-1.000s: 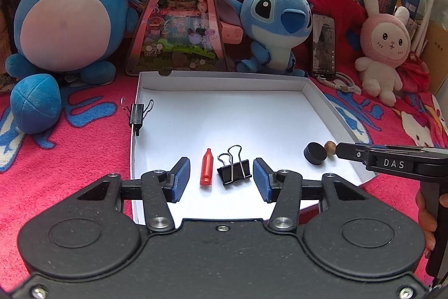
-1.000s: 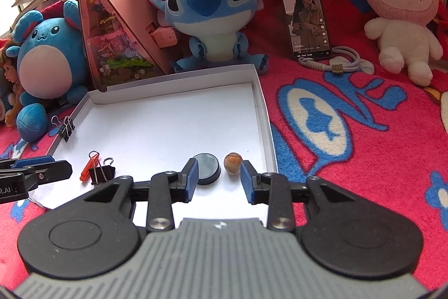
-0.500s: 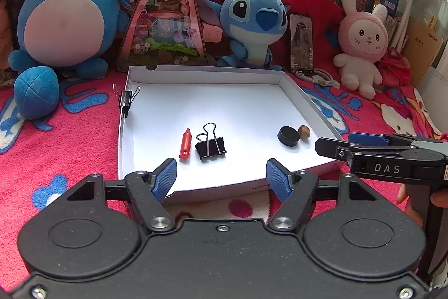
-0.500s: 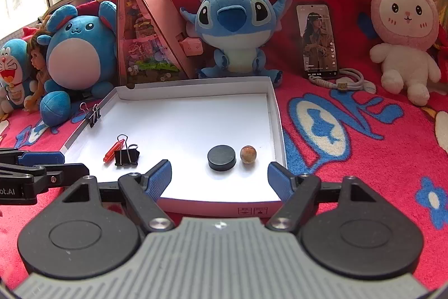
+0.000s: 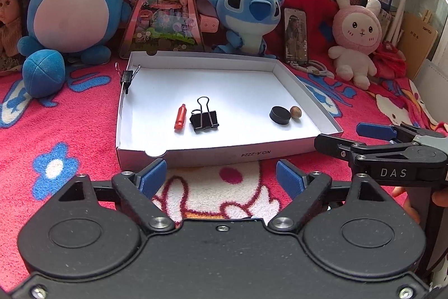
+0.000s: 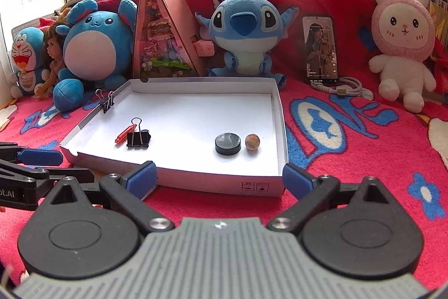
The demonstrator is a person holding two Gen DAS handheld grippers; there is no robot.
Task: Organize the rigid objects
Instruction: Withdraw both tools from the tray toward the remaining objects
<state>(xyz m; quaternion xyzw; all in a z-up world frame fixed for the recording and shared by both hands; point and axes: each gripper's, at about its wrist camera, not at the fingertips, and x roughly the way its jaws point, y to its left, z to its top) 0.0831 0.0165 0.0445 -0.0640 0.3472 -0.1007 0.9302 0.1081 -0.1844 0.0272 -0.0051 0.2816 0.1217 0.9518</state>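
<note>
Tongs on both sides are empty and still spreading: the left tongs [image 5: 221, 177] sit at the bottom of their frame, just short of the tray's near wall, and the right tongs [image 6: 219, 180] do the same in theirs, with nothing between the pads of either.

The step in hand looks like a release and pull-back after placing. To do it well, I would keep both pairs clear of the near wall so the light cardboard does not get nudged, and let the pads finish parting before swinging toward anything else.

The white tray [image 5: 305, 91] lies mid-frame on a red blanket [image 5: 70, 131]. Inside it, left of centre, a red marker [image 5: 180, 116] lies just beside a black clip [image 5: 204, 118]. Toward the right wall a black puck [image 5: 280, 115] and a brown bead [image 5: 295, 111] sit side by side, close or touching. A second clip [image 5: 127, 76] is pinched onto the left wall at its far end. The bead is round and may roll if the tray is bumped.

Plush toys line the upper part of both frames.
</note>
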